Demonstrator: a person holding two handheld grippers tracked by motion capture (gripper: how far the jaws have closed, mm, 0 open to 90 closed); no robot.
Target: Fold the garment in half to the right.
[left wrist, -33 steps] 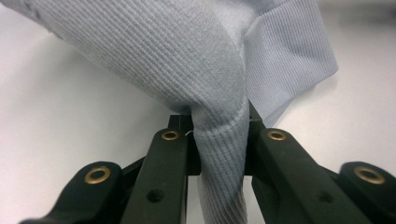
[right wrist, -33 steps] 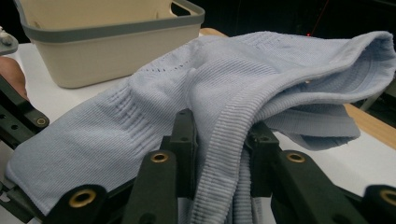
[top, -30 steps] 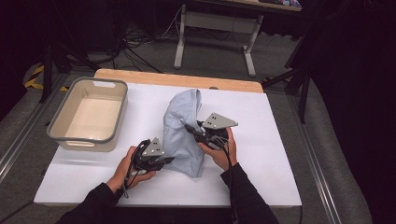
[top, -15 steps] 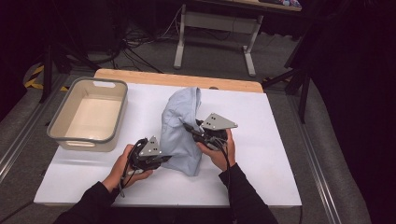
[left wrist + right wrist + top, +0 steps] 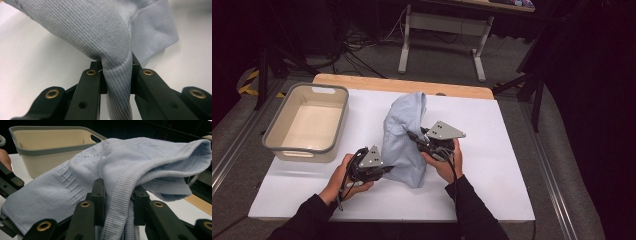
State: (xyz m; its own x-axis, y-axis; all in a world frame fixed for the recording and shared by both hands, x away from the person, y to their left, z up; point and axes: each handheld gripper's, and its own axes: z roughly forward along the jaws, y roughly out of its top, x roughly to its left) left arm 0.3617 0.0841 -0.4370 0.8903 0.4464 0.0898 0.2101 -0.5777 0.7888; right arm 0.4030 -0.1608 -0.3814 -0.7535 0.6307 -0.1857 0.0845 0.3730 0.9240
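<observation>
A pale blue knitted garment (image 5: 404,135) lies bunched on the white table sheet (image 5: 507,175), running from the far middle toward the person. My left gripper (image 5: 384,170) is shut on its near left edge; in the left gripper view a fold of the garment (image 5: 117,82) is pinched between the black jaws. My right gripper (image 5: 418,138) is shut on the garment's right side, where a ribbed band of the garment (image 5: 117,202) passes between its jaws. Both hands hold the cloth slightly lifted.
A beige tub with a grey rim (image 5: 307,125) stands on the left of the sheet; the tub (image 5: 52,147) also appears behind the cloth in the right gripper view. A wooden table edge (image 5: 402,85) runs along the far side. Cables and a metal stand are on the floor beyond.
The left hand and its gripper have slid a little toward the person and leftward, drawing the garment's near edge along. The right gripper has barely moved.
</observation>
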